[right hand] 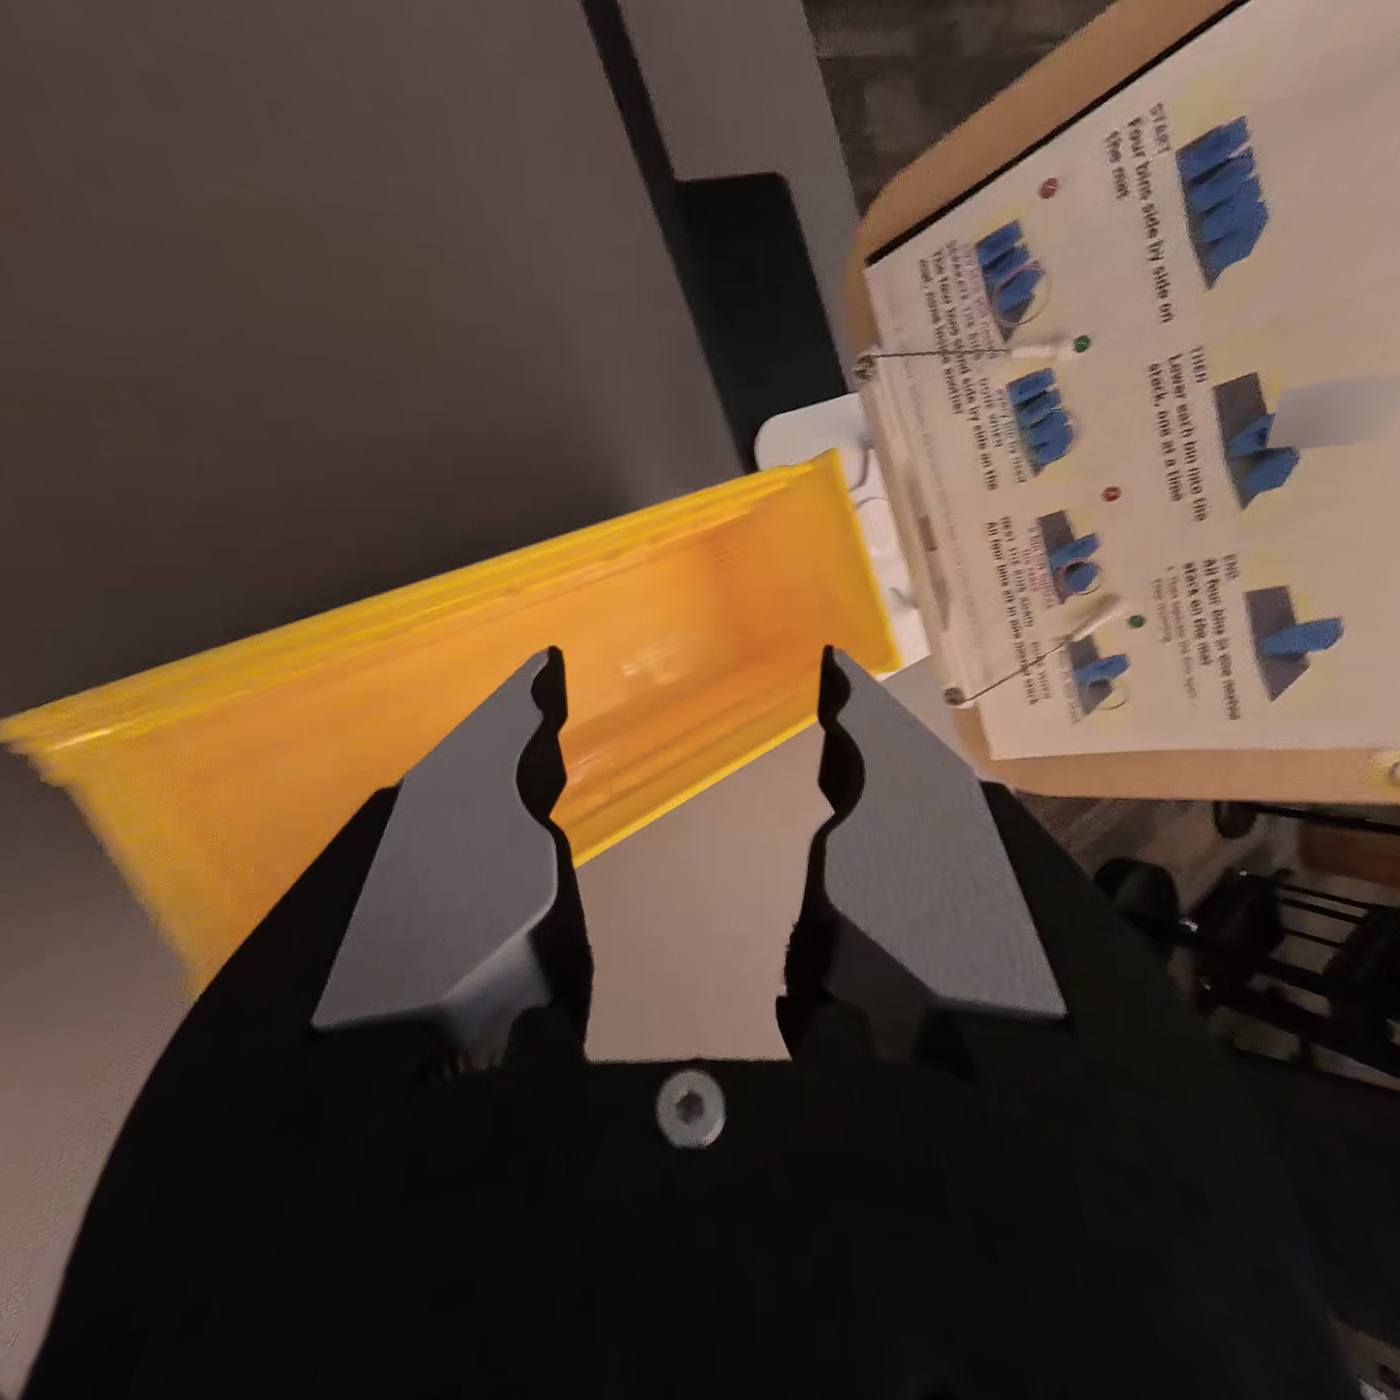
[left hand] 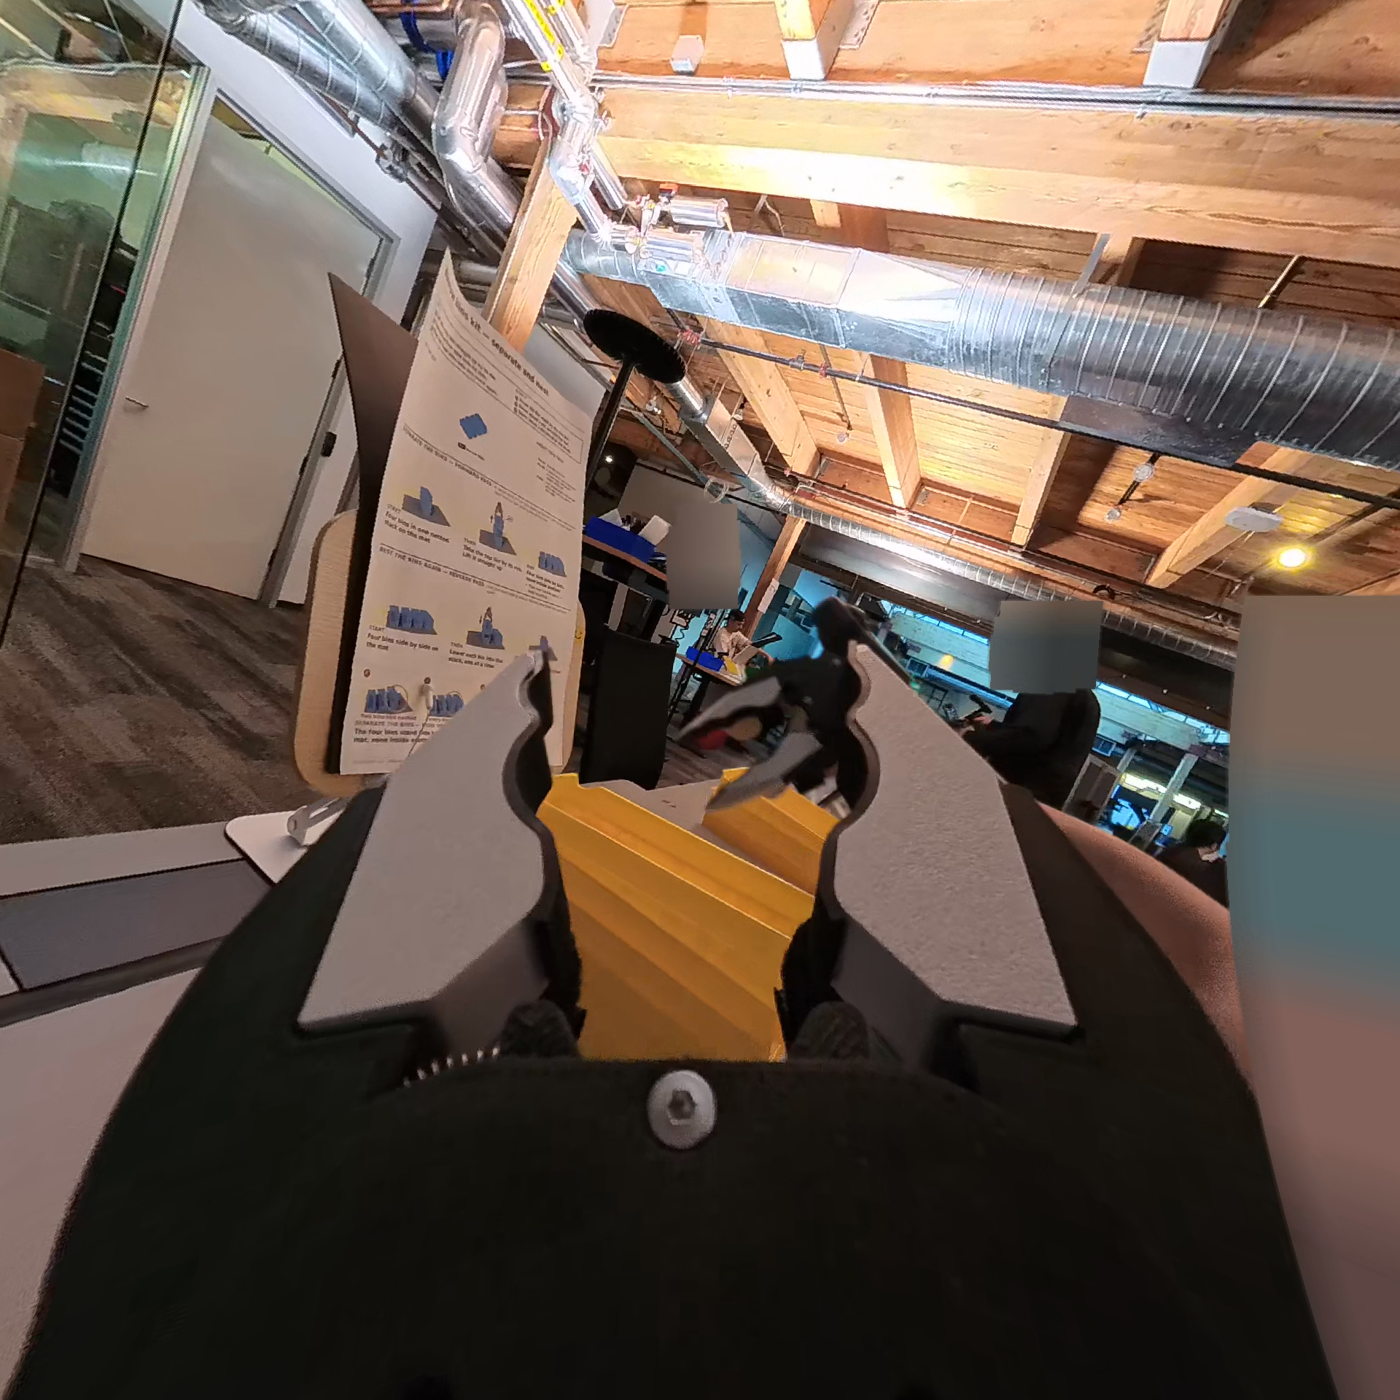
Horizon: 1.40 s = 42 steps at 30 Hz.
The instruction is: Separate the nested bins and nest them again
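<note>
Nested yellow bins sit deep between my left gripper's grey fingers, which are shut on the near end of the stack; the stepped rims show between them. This view tilts up toward the ceiling. My right gripper shows blurred at the far end of the bins, its fingers on either side of a far rim corner. In the right wrist view the yellow bins lie on their side with the open inside facing me. My right gripper is open, its fingertips in front of the inside and the near rim, with nothing pressed.
An instruction sheet on a wooden board stands behind the bins; it also shows in the right wrist view. The pale table lies at the left. A person's sleeve is at the right. People and desks stand far behind.
</note>
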Available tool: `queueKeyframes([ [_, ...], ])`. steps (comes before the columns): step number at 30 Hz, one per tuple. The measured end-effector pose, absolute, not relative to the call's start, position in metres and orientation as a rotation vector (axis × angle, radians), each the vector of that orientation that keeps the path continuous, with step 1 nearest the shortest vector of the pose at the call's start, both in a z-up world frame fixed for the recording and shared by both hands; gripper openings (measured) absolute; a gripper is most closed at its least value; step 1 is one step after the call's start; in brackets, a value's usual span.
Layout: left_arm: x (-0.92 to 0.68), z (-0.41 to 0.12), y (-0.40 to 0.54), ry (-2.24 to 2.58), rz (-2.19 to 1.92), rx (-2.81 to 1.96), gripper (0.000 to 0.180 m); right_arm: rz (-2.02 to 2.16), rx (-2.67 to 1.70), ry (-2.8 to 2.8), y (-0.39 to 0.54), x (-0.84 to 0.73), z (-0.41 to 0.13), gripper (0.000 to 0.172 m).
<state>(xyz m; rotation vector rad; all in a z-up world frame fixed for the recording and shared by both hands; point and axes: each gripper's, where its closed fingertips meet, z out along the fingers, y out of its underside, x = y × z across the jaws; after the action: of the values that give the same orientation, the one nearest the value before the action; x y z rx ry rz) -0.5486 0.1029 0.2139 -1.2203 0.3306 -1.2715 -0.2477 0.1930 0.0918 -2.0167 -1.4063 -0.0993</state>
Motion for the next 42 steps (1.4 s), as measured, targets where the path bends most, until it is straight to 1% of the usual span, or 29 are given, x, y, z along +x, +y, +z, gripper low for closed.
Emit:
queueKeyframes([
  [5, -0.539, 0.208, 0.111, 0.331, -1.234, -1.273, 0.075, -0.255, -2.128, -1.523, 0.267, -0.231, 0.046, 0.066],
  [10, -0.524, 0.205, 0.118, 0.347, -1.193, -1.321, 0.075, -0.374, -2.104, -1.616, 0.314, -0.224, 0.019, 0.064],
  [11, -0.521, 0.204, 0.120, 0.352, -1.184, -1.331, 0.075, -0.374, -2.103, -1.625, 0.319, -0.224, 0.015, 0.060],
  [15, -0.501, 0.202, 0.120, 0.404, -1.152, -1.367, 0.075, -0.369, -2.088, -1.719, 0.320, -0.224, 0.004, 0.015],
  [16, -0.496, 0.201, 0.120, 0.419, -1.148, -1.376, 0.075, -0.364, -2.085, -1.721, 0.320, -0.225, 0.005, 0.014],
  [22, -0.483, 0.193, 0.122, 0.456, -1.106, -1.435, 0.074, -0.344, -2.076, -1.708, 0.319, -0.227, 0.016, 0.012],
  [25, -0.490, 0.198, 0.121, 0.428, -1.109, -1.405, 0.073, -0.358, -2.088, -1.721, 0.317, -0.226, 0.017, 0.011],
  [26, -0.493, 0.199, 0.121, 0.419, -1.110, -1.397, 0.073, -0.372, -2.083, -1.717, 0.318, -0.226, 0.018, 0.013],
  [27, -0.496, 0.199, 0.121, 0.412, -1.109, -1.393, 0.073, -0.394, -2.076, -1.697, 0.320, -0.226, 0.019, 0.021],
  [30, -0.504, 0.199, 0.120, 0.394, -1.114, -1.386, 0.073, -0.362, -2.133, -1.619, 0.321, -0.226, 0.026, 0.035],
  [33, -0.507, 0.201, 0.119, 0.387, -1.124, -1.372, 0.073, -0.367, -2.087, -1.557, 0.319, -0.226, 0.044, 0.049],
  [34, -0.507, 0.202, 0.118, 0.389, -1.127, -1.368, 0.073, -0.367, -2.063, -1.534, 0.316, -0.227, 0.051, 0.050],
  [38, -0.504, 0.202, 0.115, 0.413, -1.142, -1.364, 0.074, -0.406, -1.940, -1.384, 0.300, -0.228, 0.089, 0.052],
  [42, -0.498, 0.198, 0.109, 0.469, -1.155, -1.384, 0.075, -0.393, -1.708, -1.263, 0.262, -0.224, 0.131, 0.049],
])
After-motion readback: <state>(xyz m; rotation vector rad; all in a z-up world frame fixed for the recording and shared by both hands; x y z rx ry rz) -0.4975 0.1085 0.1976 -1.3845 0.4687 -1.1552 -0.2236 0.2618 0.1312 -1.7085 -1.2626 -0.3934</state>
